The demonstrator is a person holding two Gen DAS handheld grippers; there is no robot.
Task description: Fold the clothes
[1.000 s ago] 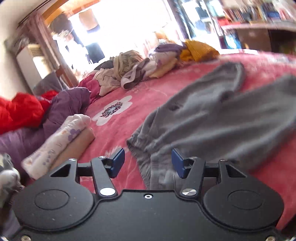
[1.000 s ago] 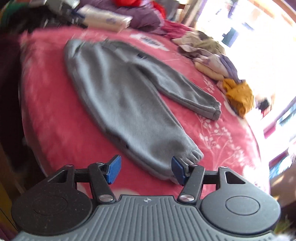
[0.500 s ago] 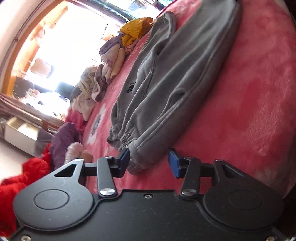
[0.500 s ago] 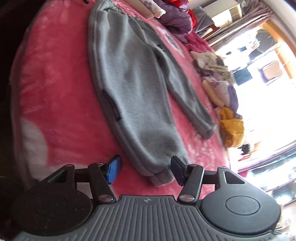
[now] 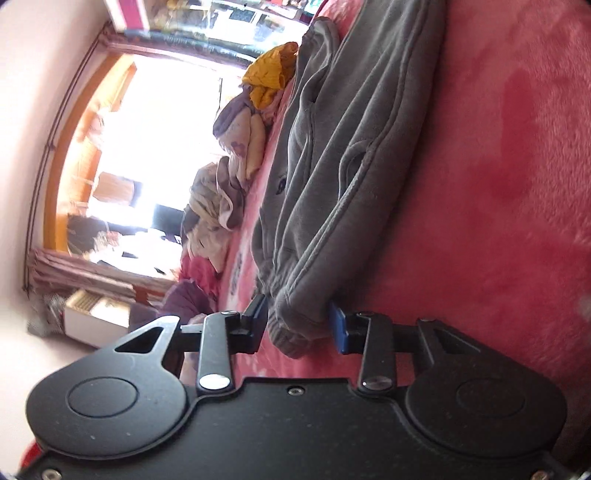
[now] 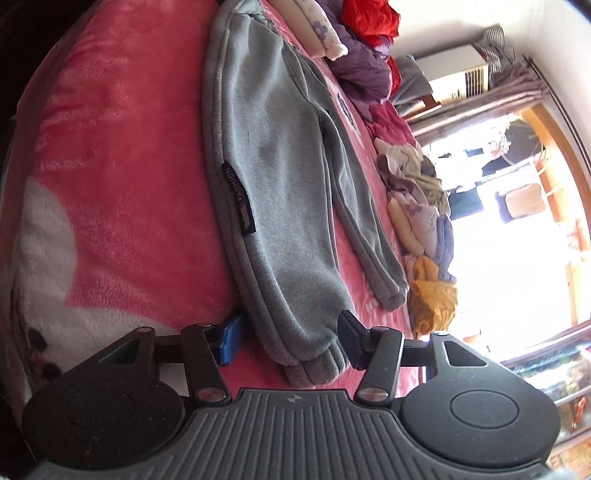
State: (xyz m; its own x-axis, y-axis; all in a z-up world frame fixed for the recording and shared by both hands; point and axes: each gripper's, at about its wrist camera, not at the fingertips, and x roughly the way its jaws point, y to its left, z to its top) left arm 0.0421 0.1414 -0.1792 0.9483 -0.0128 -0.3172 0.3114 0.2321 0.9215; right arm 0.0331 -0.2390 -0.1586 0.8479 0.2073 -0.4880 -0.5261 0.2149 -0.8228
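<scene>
Grey sweatpants [image 6: 280,177] lie spread flat on a pink blanket [image 6: 110,147], legs apart. In the left wrist view the waistband corner [image 5: 295,317] sits between the fingers of my left gripper [image 5: 297,325], which is open and turned on its side. In the right wrist view the cuff of the near leg [image 6: 310,362] lies between the fingers of my right gripper [image 6: 291,341], also open and turned sideways. The far leg's cuff [image 6: 393,299] lies free on the blanket.
A row of crumpled clothes [image 6: 417,206] and a mustard garment [image 6: 432,299] lies along the bed's far side by the bright window. Folded items and purple and red clothes [image 6: 347,33] are piled beyond the waistband. The bed edge [image 6: 14,155] is near.
Both grippers rolled onto their sides and came down to the bed. The left now brackets the waistband corner, the right brackets the near leg's cuff. Both stay open.
</scene>
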